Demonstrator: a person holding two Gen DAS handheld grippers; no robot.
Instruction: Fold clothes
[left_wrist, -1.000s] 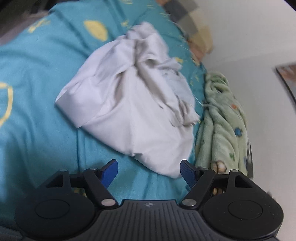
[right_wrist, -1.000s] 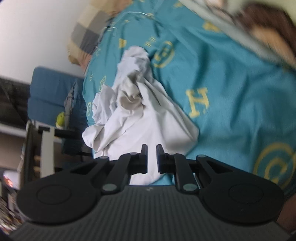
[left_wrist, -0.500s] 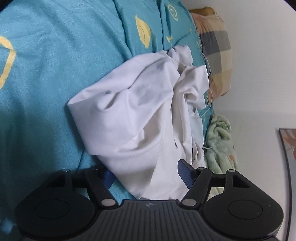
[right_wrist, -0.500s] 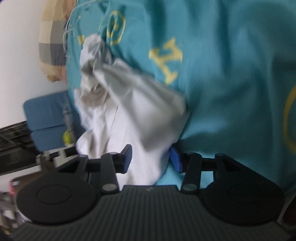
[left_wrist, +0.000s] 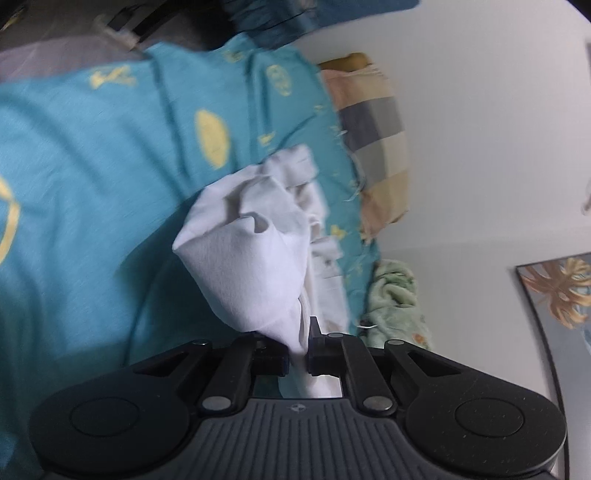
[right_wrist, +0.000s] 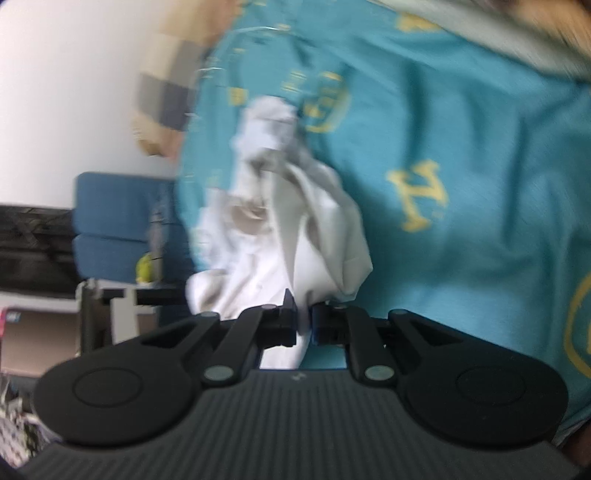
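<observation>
A crumpled white garment (left_wrist: 255, 258) lies on a teal bedsheet with yellow print (left_wrist: 92, 192). My left gripper (left_wrist: 298, 356) is shut on the near edge of the garment, and cloth bunches between its fingers. The same white garment (right_wrist: 295, 229) shows in the right wrist view on the teal bedsheet (right_wrist: 461, 166). My right gripper (right_wrist: 303, 326) is shut on another part of its near edge, and a fold hangs down behind the fingers. The right wrist view is blurred.
A plaid pillow (left_wrist: 376, 140) lies at the head of the bed against a white wall. A green fleece blanket (left_wrist: 395, 299) sits between bed and wall. A blue chair (right_wrist: 118, 229) and a shelf stand beside the bed.
Both grippers have closed on the white garment's near edge; both were open around it half a second ago. The garment is now pulled up into a bunch.
</observation>
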